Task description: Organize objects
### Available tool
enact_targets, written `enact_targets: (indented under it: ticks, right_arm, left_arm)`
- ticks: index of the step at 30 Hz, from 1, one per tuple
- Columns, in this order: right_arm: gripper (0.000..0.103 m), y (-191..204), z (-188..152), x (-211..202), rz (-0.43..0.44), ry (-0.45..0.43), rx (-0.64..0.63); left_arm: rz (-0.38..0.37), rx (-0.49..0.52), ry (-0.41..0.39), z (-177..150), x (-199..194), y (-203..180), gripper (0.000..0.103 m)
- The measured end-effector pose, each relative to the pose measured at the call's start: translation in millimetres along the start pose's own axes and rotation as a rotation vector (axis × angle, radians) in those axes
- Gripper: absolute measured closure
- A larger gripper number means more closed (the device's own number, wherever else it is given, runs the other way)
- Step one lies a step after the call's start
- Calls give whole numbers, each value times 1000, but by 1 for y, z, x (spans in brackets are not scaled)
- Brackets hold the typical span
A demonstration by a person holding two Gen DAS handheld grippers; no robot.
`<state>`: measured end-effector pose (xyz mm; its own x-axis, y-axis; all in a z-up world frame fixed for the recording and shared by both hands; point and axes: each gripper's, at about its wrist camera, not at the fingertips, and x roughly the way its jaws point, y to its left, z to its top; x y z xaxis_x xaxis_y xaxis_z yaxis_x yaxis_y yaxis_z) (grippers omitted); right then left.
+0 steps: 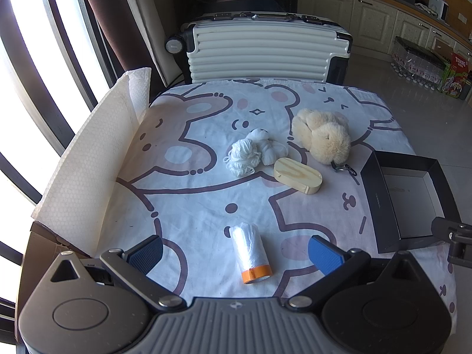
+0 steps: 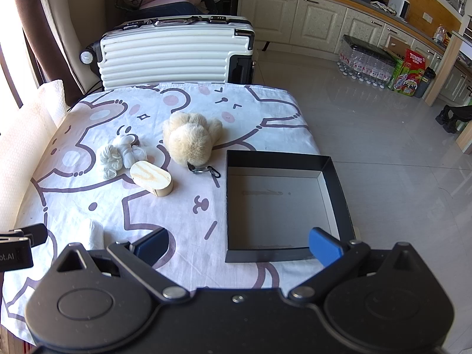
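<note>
Bear-print cloth point(image 1: 183, 206); plastic roll point(image 1: 250, 253) between spread left claw point(image 1: 236, 255) tips.

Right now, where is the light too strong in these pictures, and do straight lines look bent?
Left wrist view: the window is blown out white and its frame bars curve; the plastic roll is sharp. Right wrist view: glare on the floor; the black box edges bow slightly.

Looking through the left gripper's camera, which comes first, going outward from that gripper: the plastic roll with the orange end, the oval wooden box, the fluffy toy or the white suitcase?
1. Plastic roll, right between the open left gripper fingers.
2. Wooden box, mid-table, slightly right.
3. Fluffy toy, just behind the box.
4. Suitcase, beyond the table's far edge.
</note>
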<state>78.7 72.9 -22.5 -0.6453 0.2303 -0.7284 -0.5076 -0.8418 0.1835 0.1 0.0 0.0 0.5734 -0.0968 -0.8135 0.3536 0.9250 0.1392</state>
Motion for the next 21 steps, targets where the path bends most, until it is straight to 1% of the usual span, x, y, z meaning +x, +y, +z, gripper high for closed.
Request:
enact_targets:
  ticks: [21]
  right_arm:
    - [1,0,0,0,-26,-9,39]
  left_arm:
    - [-59,63,-9,0,0,0,0]
